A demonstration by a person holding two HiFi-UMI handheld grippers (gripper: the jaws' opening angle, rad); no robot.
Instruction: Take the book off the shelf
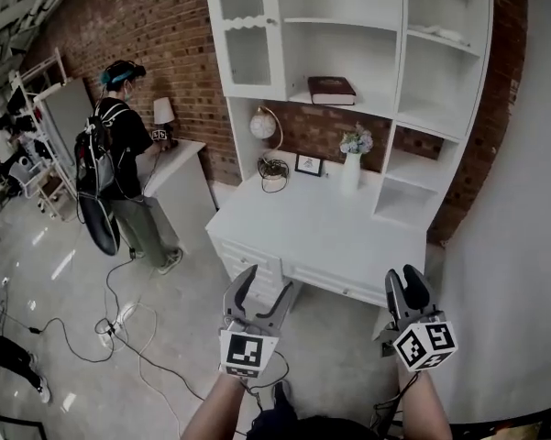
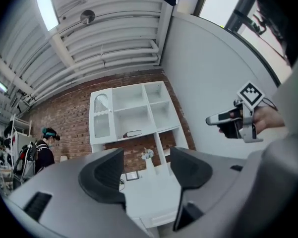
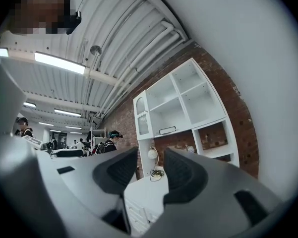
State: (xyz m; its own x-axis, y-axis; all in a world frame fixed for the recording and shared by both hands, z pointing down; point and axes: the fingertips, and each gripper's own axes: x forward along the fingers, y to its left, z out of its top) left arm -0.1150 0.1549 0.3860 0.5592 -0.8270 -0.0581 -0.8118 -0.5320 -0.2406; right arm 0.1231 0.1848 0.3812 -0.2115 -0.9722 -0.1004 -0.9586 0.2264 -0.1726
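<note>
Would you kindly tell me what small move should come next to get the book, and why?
Probably step forward and raise the right gripper toward the book: it lies flat on the shelf above the desk, while both grippers, the left gripper too, stand open, empty and short of the desk.

There are one book (image 1: 331, 89), one vase (image 1: 351, 170), one globe (image 1: 263, 125), one framed picture (image 1: 308, 164), one lamp (image 1: 163, 113), one desk (image 1: 312, 236), one shelf (image 1: 402, 44) and two grippers, the left gripper (image 1: 264, 287) and the right gripper (image 1: 405, 280).
</note>
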